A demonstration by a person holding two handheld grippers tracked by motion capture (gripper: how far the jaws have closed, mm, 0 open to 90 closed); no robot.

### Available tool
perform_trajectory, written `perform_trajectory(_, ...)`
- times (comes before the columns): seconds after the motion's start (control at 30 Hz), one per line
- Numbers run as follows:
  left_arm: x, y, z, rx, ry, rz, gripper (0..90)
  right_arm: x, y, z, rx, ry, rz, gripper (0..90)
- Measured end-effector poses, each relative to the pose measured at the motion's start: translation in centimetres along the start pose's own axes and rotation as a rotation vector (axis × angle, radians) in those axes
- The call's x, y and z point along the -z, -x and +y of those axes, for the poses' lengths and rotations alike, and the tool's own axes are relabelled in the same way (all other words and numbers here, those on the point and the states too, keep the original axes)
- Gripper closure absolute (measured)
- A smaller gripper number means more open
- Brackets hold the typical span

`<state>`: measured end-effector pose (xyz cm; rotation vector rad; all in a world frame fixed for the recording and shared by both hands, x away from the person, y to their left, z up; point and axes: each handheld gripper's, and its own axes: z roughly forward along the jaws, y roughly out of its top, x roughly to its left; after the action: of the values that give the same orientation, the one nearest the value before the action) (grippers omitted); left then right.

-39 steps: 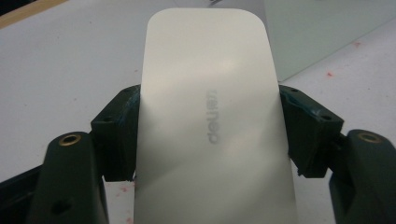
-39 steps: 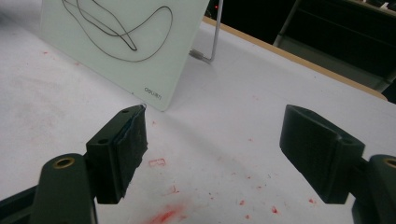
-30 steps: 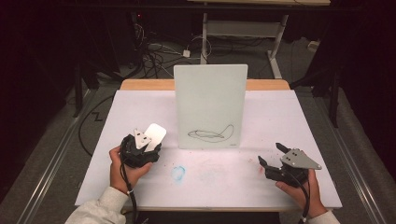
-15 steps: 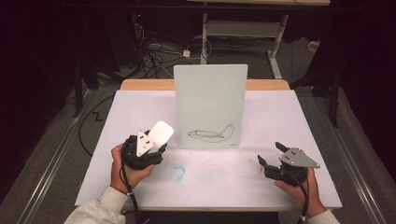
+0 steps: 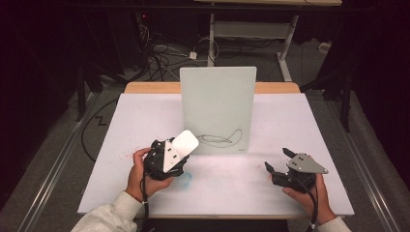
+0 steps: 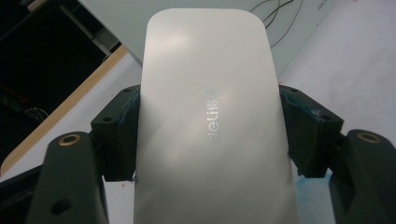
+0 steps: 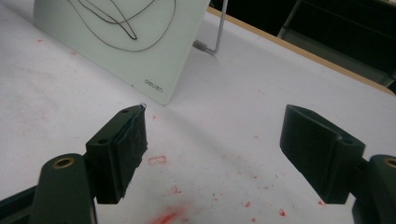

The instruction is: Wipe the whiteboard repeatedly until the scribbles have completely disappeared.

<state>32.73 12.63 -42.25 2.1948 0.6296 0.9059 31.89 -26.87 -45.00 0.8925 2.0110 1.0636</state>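
Note:
A white whiteboard stands upright at the middle of the table, with a black scribble low on its face. My left gripper is shut on a white eraser just left of the board's lower left corner. In the left gripper view the eraser sits clamped between both jaws, and the board lies beyond it. My right gripper rests open near the table's right front. In the right gripper view, the jaws stand wide apart over bare table, facing the board and its scribble.
The white table cover carries red specks and a blue smudge. A metal prop holds the board up from behind. A wooden edge runs along the back. Cables and a desk frame lie beyond.
My left gripper has carried the eraser to the right, closer to the board's lower left corner. The right gripper has stayed put.

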Motion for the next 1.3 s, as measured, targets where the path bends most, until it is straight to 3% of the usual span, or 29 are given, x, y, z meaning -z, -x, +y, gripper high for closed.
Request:
perform_trajectory(0.17, -1.2, 0.6, 0.7, -0.038, -0.021, -0.005, 28.7, 0.0, -0.1, -0.1, 0.011, -0.006, 0.004, 23.6)
perform_trajectory(0.43, -3.8, 1.9, 1.5, -0.168, -0.069, 0.047, 28.7, -0.1, -0.2, -0.3, 0.017, -0.015, 0.014, 23.6)
perform_trajectory(0.8, -5.8, 3.0, 2.2, -0.279, -0.046, 0.044, 28.8, -0.1, -0.2, -0.4, 0.012, -0.018, 0.019, 23.6)
perform_trajectory(0.9, -6.4, 3.7, 2.5, -0.333, -0.053, 0.088, 28.8, -0.1, -0.3, -0.4, 0.016, -0.02, 0.025, 23.6)
perform_trajectory(1.0, -7.2, 4.7, 2.8, -0.414, -0.068, 0.16, 28.8, -0.2, -0.4, -0.4, 0.018, -0.022, 0.03, 23.6)
perform_trajectory(1.03, -7.2, 4.7, 2.8, -0.414, -0.068, 0.16, 28.8, -0.2, -0.4, -0.4, 0.019, -0.022, 0.032, 23.6)
perform_trajectory(1.1, -7.8, 5.2, 3.0, -0.455, -0.079, 0.187, 28.8, -0.2, -0.3, -0.4, 0.022, -0.024, 0.035, 23.6)
perform_trajectory(1.3, -8.9, 6.0, 3.4, -0.48, -0.074, 0.225, 28.8, -0.1, -0.3, -0.4, 0.018, -0.023, 0.036, 23.6)
